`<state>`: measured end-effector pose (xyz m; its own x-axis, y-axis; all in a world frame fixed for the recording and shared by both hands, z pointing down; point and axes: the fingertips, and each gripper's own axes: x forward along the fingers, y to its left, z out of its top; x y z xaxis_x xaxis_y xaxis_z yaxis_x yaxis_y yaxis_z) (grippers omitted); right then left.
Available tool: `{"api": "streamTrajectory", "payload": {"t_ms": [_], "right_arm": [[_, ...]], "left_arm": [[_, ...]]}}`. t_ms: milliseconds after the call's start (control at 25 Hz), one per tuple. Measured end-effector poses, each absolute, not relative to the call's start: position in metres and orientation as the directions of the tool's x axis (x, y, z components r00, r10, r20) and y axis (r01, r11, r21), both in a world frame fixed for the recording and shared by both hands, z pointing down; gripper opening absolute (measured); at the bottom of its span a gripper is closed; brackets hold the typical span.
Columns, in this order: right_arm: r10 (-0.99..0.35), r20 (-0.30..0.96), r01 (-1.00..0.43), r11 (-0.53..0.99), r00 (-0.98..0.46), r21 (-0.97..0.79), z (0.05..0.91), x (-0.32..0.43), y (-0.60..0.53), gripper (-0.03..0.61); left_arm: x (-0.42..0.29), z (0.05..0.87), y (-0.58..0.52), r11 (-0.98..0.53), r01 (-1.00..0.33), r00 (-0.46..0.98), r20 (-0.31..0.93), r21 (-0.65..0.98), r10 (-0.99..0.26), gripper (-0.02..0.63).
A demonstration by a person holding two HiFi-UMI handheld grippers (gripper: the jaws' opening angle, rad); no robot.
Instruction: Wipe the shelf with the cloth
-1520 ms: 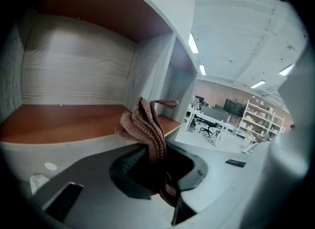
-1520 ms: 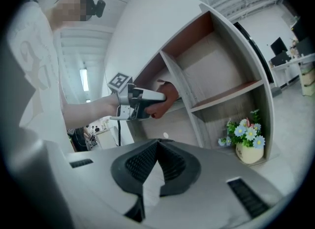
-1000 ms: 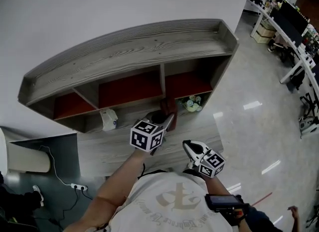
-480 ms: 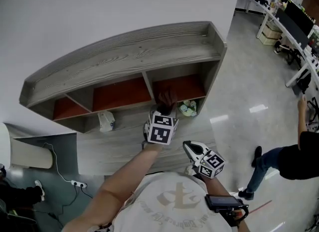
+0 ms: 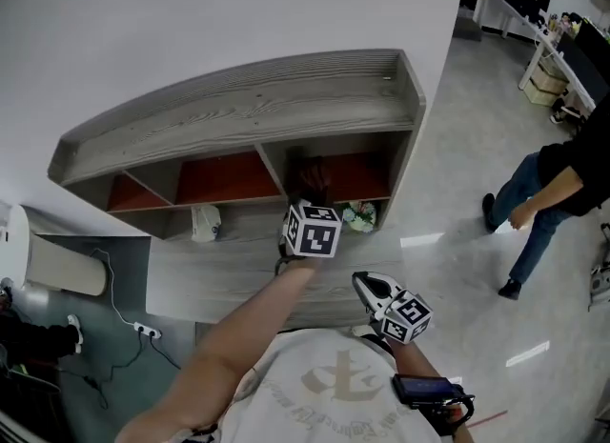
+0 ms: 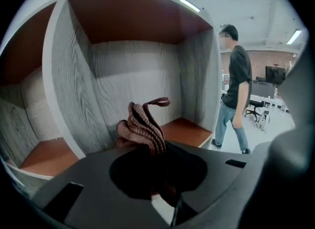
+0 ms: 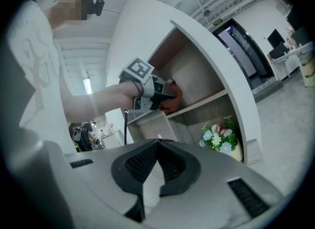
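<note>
The grey wooden shelf [image 5: 248, 98] has red-brown compartment floors. My left gripper [image 5: 307, 205] reaches into the upper right compartment [image 5: 357, 172] and is shut on a bunched brown cloth [image 5: 310, 182]. In the left gripper view the cloth [image 6: 142, 124] sticks up from the jaws, near the divider and over the brown floor [image 6: 184, 129]. My right gripper [image 5: 374, 289] hangs low near my body, shut with nothing in it. The right gripper view looks past its own jaws [image 7: 156, 161] to the left gripper [image 7: 165, 93] and the cloth [image 7: 173, 102].
A pot of flowers [image 5: 360, 214] stands in the lower right compartment and a white object [image 5: 204, 222] in a lower one further left. A person [image 5: 548, 193] walks on the floor at the right. A power strip [image 5: 143, 330] with a cable lies at the left.
My left gripper has carried the cloth up from the lower shelf level into the upper right compartment. A person has walked into view at the right. The right gripper has hardly moved.
</note>
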<state>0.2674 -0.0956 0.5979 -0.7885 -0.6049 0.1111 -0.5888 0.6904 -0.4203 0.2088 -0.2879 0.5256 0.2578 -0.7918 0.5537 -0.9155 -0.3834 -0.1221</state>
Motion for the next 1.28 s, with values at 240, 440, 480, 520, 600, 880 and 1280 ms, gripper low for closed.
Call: {"api": "streamTrajectory", "payload": {"t_ms": [240, 440, 480, 520, 600, 880, 1280], "right_arm": [[-0.558, 0.096, -0.540, 0.724, -0.825, -0.430, 0.602, 0.282, -0.105, 0.005], [-0.527, 0.091, -0.511, 0.744, -0.845, -0.431, 0.603, 0.295, -0.111, 0.005], [-0.523, 0.089, -0.506, 0.746, -0.848, -0.432, 0.603, 0.296, -0.112, 0.005], [-0.520, 0.086, -0.502, 0.748, -0.850, -0.434, 0.603, 0.298, -0.113, 0.005], [-0.513, 0.080, -0.493, 0.753, -0.854, -0.435, 0.604, 0.300, -0.116, 0.005], [-0.503, 0.080, -0.481, 0.752, -0.861, -0.451, 0.607, 0.313, -0.117, 0.005], [-0.524, 0.070, -0.492, 0.734, -0.849, -0.468, 0.607, 0.321, -0.120, 0.005]], "left_arm": [[0.204, 0.537, -0.314, -0.273, -0.947, 0.125, 0.590, -0.168, -0.798, 0.075], [0.188, 0.549, -0.334, -0.168, -0.955, -0.021, 0.618, -0.245, -0.786, 0.072], [0.185, 0.552, -0.336, -0.155, -0.956, -0.038, 0.625, -0.251, -0.780, 0.072], [0.183, 0.555, -0.337, -0.144, -0.957, -0.050, 0.631, -0.253, -0.774, 0.072], [0.181, 0.561, -0.341, -0.134, -0.957, -0.064, 0.641, -0.256, -0.765, 0.072], [0.183, 0.580, -0.342, -0.141, -0.974, -0.024, 0.696, -0.179, -0.717, 0.063], [0.250, 0.571, -0.344, -0.327, -0.945, 0.233, 0.714, 0.006, -0.660, 0.063]]}}
